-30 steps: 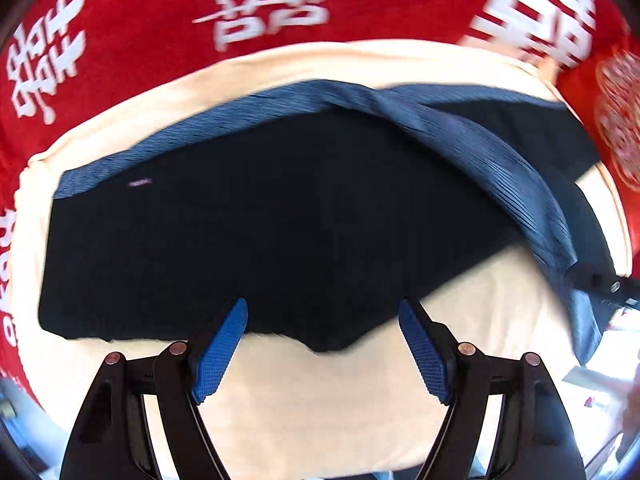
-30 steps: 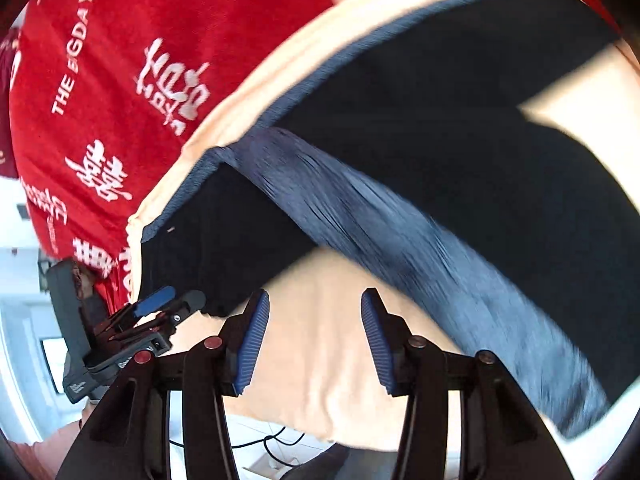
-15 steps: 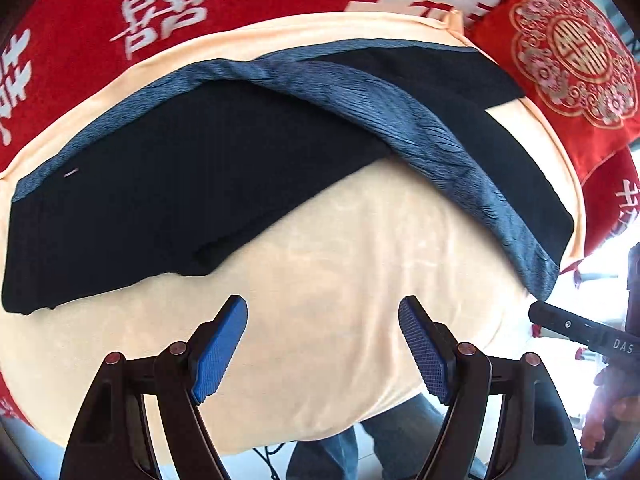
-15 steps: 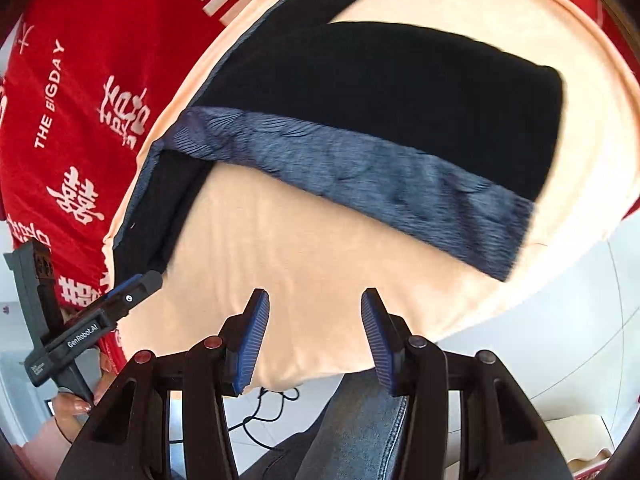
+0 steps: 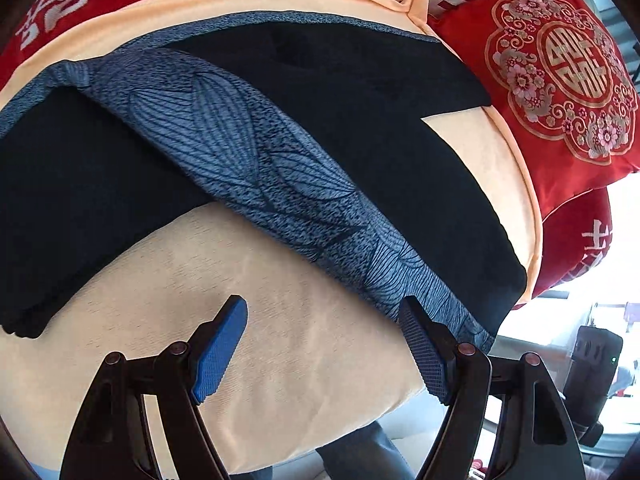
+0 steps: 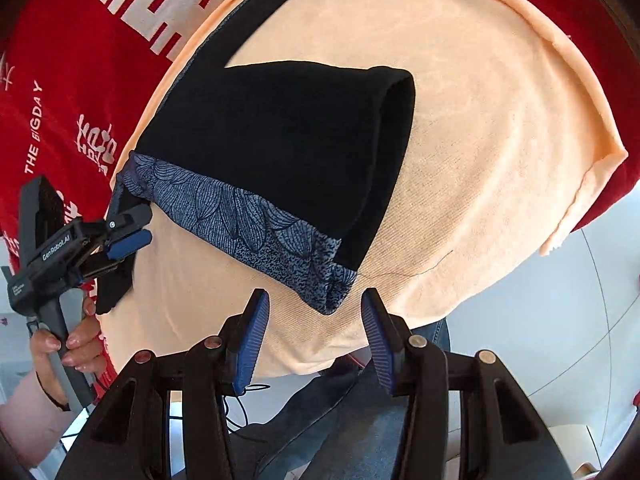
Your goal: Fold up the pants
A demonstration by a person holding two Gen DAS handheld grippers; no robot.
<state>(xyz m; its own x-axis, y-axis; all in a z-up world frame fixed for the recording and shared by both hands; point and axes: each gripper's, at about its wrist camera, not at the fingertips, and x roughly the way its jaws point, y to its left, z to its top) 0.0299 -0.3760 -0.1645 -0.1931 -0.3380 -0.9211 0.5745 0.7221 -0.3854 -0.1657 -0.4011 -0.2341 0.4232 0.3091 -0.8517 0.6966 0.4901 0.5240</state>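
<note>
Black pants (image 5: 360, 128) with a blue leaf-patterned side band (image 5: 248, 160) lie spread on a peach cloth (image 5: 280, 340). In the left wrist view my left gripper (image 5: 324, 344) is open and empty, above the bare cloth just in front of the band. In the right wrist view one pant leg (image 6: 280, 140) lies flat, its patterned cuff corner (image 6: 332, 284) just ahead of my open, empty right gripper (image 6: 314, 336). The left gripper (image 6: 120, 240) also shows there at the left, held by a hand, at the other end of the band.
A red cover with white characters (image 6: 80, 60) lies under the peach cloth. A red embroidered cushion (image 5: 560, 80) sits at the right in the left wrist view. The cloth's front edge (image 6: 360, 344) drops off to the floor and the person's jeans (image 6: 340, 420).
Both grippers have pulled back toward the cloth's front edge and swung right along the pants. The patterned band and cuff now lie close in front of them. Both stayed open.
</note>
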